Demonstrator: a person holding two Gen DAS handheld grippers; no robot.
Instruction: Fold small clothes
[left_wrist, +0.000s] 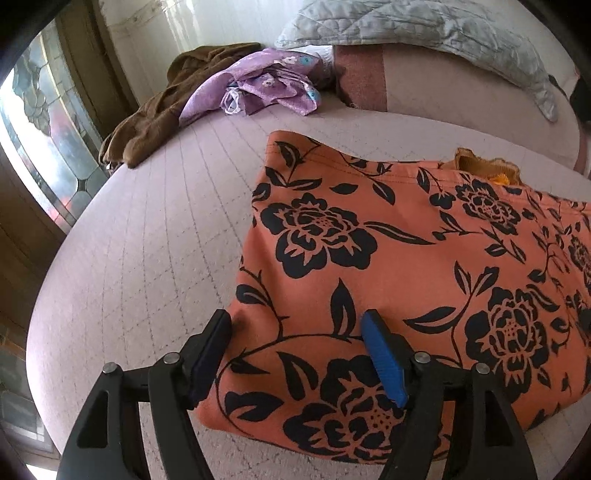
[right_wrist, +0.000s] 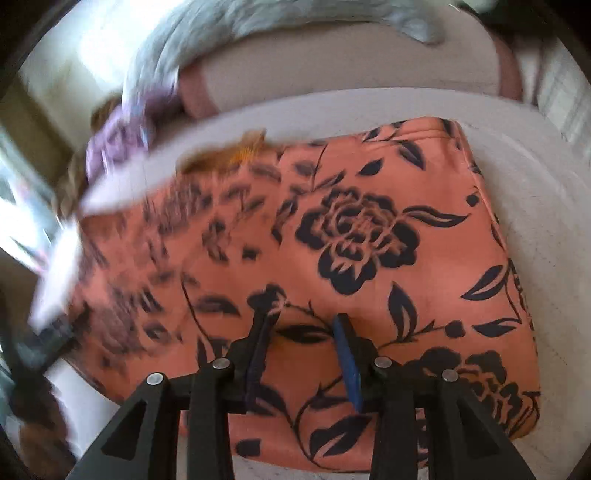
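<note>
Now both jaws gape over the garment (left_wrist: 388, 266) — left hand-held gripper (left_wrist: 295, 325) at its 7 o'clock corner, right hand-held gripper (right_wrist: 301, 321) mid-cloth; pinch edges squarely, fold evenly.

Bare bed (left_wrist: 147, 258) surface lies open left of the orange floral garment (left_wrist: 388, 258). Far-left corner is blocked by a brown garment (left_wrist: 147, 129) and purple floral cloth (left_wrist: 258, 85), touching. A quilted pillow (left_wrist: 424, 33) and headboard bolster (left_wrist: 443, 92) close the far side.
</note>
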